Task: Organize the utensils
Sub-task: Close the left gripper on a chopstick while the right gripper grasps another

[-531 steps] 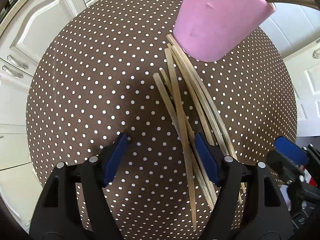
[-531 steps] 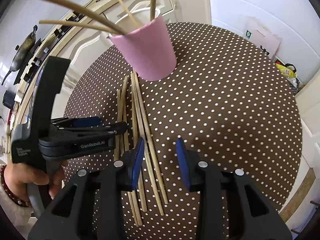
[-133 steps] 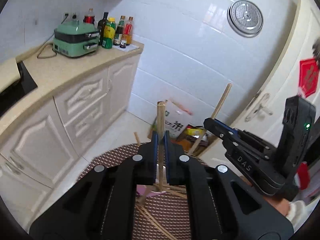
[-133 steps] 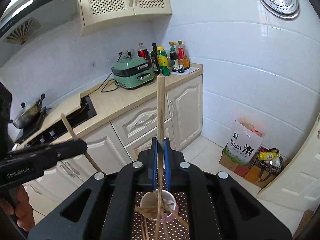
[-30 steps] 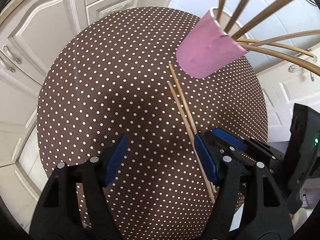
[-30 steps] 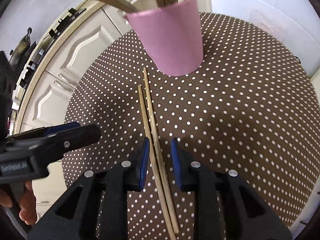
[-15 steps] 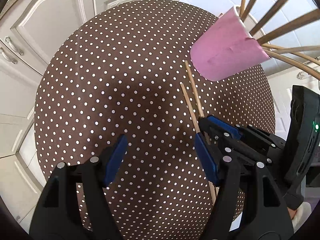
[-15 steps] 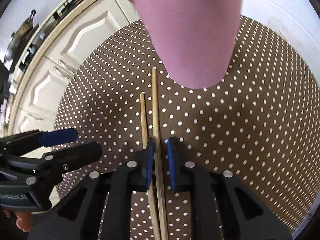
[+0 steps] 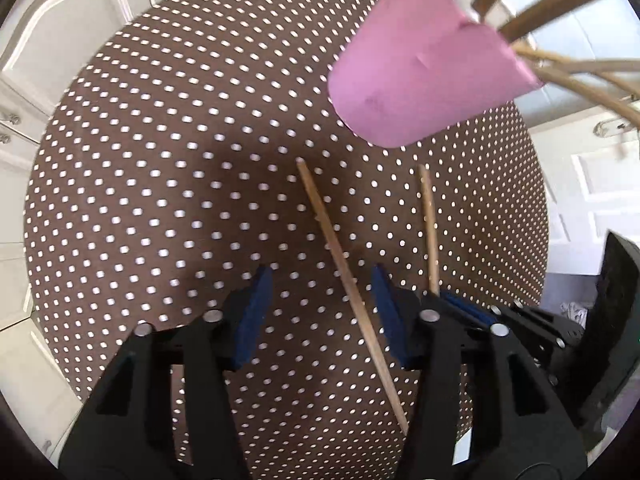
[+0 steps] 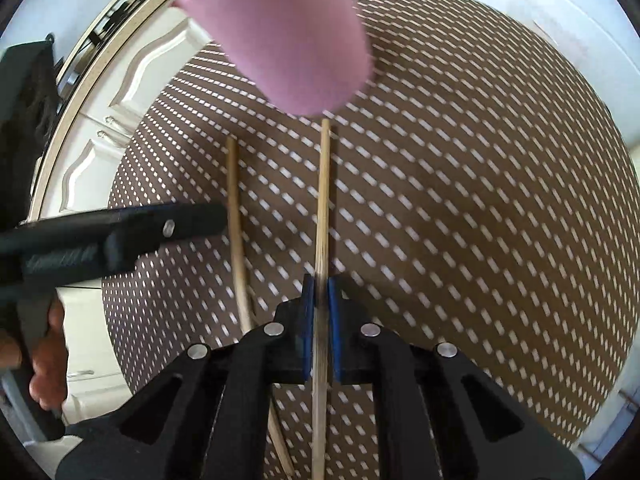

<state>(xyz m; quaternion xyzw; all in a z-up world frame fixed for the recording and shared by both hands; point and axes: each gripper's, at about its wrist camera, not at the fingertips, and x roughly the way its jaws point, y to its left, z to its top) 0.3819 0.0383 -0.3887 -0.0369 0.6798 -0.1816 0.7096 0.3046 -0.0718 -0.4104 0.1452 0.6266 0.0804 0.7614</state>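
A pink cup (image 9: 424, 68) holding several chopsticks stands at the far side of the dotted round table (image 9: 160, 160); it also shows in the right wrist view (image 10: 292, 40). One chopstick (image 9: 348, 284) lies on the table between the blue pads of my open left gripper (image 9: 320, 300). My right gripper (image 10: 319, 292) is shut on another chopstick (image 10: 323, 200), which points toward the cup; in the left wrist view this chopstick (image 9: 428, 224) sticks out of the right gripper (image 9: 460, 304). The lying chopstick (image 10: 236, 224) shows left of it, beside the left gripper (image 10: 120, 232).
White kitchen cabinets (image 9: 60, 20) and a countertop edge (image 10: 104, 64) surround the table on the left. A white door (image 9: 592, 184) stands to the right. The table edge curves close below both grippers.
My right gripper has closed on one chopstick and lifted it apart from the other. My left gripper has shifted so the remaining chopstick lies between its pads, and has narrowed somewhat.
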